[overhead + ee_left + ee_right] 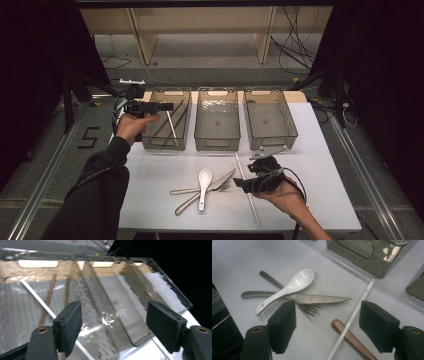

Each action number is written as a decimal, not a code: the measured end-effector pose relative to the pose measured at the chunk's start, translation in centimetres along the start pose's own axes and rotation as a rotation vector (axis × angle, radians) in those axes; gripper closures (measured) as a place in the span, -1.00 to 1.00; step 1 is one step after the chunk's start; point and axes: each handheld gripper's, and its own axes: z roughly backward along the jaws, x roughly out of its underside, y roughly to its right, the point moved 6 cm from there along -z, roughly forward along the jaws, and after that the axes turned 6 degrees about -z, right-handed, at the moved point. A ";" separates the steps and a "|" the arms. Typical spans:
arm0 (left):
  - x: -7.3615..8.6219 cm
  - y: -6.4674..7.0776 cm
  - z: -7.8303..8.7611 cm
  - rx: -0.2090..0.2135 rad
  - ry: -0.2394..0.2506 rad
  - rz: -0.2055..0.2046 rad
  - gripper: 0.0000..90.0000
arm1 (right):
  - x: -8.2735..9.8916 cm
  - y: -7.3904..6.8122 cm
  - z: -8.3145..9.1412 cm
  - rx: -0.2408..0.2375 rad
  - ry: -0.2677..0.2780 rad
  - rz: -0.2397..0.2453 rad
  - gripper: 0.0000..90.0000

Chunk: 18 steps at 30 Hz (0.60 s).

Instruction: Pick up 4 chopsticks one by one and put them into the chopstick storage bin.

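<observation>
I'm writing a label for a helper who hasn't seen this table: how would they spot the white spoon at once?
Start at the white table and look in front of the middle clear bin, where a small pile of cutlery lies. The white spoon lies across the knife and fork; it is the only glossy white, deep-bowled piece, the others being grey metal.

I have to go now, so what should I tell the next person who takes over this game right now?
Left gripper: open, nothing between the jaws, above the left bin.
Right gripper: open, holding nothing, low over the table, aimed at a white chopstick and a wooden stick crossing under it.
Done: the left bin holds two brown chopsticks and one white chopstick. The middle bin and right bin look empty.
Left: white spoon, knife, fork and those two sticks lie on the table.
</observation>
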 end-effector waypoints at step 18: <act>5.1 5.9 2.8 0.095 0.068 -0.151 -0.58 | 1.4 0.3 -1.4 0.067 -0.124 -0.004 -0.23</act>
